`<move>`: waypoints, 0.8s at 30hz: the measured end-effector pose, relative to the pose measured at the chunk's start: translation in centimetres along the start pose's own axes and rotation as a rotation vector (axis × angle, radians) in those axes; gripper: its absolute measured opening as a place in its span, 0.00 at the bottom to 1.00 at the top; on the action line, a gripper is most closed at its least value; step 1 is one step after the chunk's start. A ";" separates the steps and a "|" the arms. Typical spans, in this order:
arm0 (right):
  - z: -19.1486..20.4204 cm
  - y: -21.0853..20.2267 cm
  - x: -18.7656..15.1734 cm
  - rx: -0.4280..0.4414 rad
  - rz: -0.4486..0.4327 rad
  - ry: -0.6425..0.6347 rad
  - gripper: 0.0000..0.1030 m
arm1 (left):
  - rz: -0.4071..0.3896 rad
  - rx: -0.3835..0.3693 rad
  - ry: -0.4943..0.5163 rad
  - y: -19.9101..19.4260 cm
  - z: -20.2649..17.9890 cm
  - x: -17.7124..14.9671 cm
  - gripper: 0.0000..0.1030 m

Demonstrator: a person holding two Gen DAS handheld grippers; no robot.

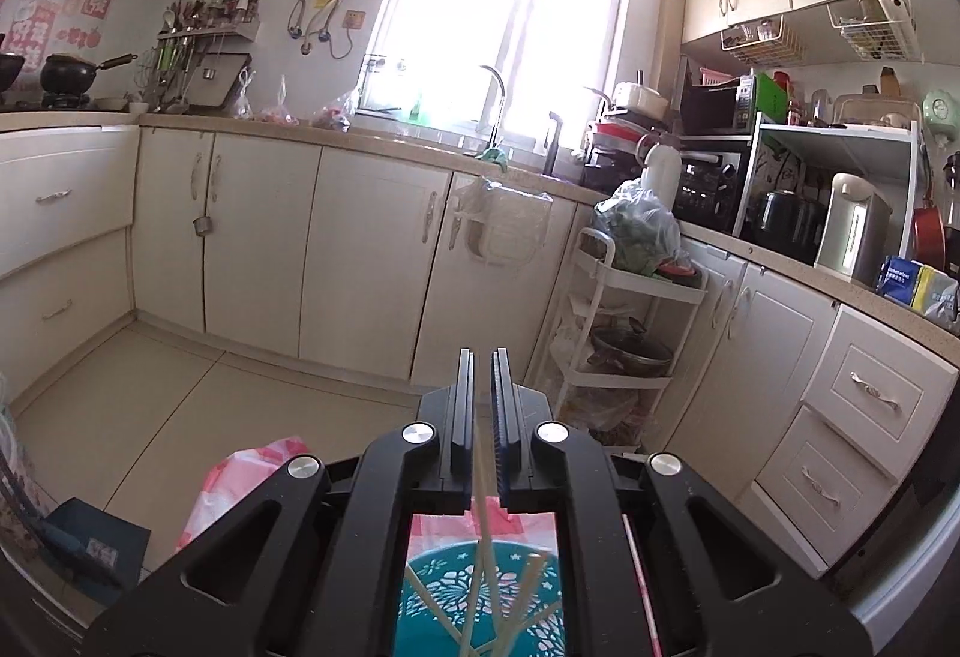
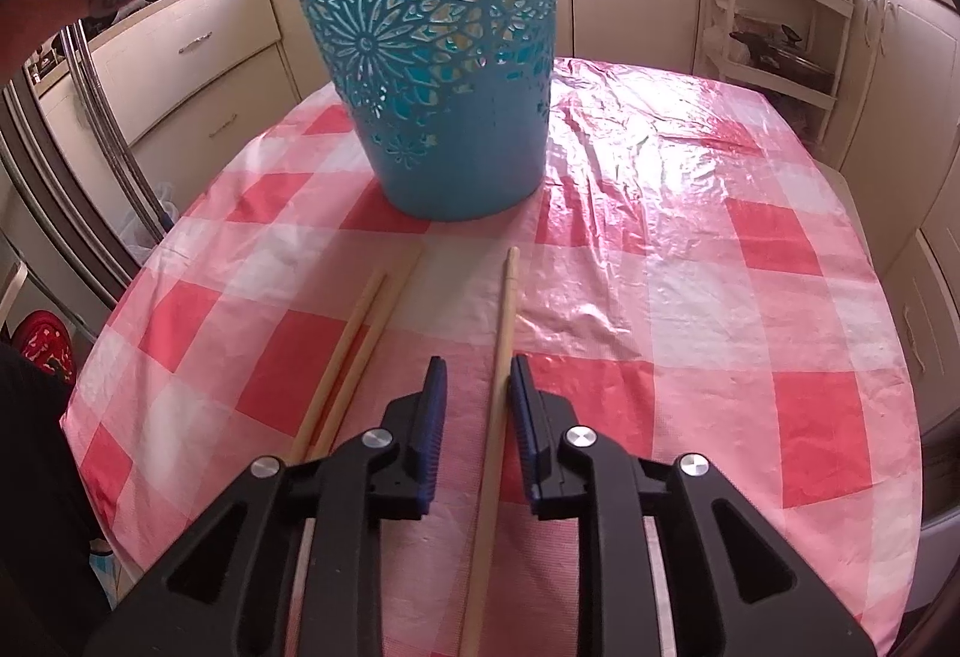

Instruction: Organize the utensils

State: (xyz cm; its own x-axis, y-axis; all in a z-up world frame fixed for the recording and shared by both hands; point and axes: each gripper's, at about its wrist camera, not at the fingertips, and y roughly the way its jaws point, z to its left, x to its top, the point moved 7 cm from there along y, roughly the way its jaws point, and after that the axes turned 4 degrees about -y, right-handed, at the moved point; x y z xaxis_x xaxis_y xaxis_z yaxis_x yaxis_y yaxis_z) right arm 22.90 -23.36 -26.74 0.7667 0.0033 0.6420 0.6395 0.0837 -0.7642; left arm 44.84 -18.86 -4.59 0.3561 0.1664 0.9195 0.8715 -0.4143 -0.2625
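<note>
Three chopsticks [image 2: 503, 333] lie on the table [image 2: 690, 249]; one sits between the right gripper [image 2: 477, 387]'s slightly parted jaws, unpinched. Left gripper [image 1: 482, 387] clamps a chopstick [image 1: 480, 477] above the basket [image 1: 480, 585]; tilted release could miss.

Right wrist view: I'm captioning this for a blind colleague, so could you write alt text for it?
The right tool, jaws open, straddles one wooden chopstick lying on a red-and-white checked tablecloth. Two more chopsticks lie just left of it. A teal cut-out basket stands upright farther back, with kitchen cabinets behind.
</note>
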 end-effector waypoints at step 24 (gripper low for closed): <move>-0.6 0.1 0.3 0.008 0.025 0.031 0.23 | 0.252 0.192 0.056 -12.5 12.1 -12.7 0.74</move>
State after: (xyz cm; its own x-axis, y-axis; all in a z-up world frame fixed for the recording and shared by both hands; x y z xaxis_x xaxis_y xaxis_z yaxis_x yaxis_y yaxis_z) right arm 23.20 -23.91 -26.62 0.7839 -0.0258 0.6203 0.6198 0.0916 -0.7794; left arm 33.52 -4.95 -16.58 0.5542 0.0288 0.8319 0.8080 -0.2590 -0.5293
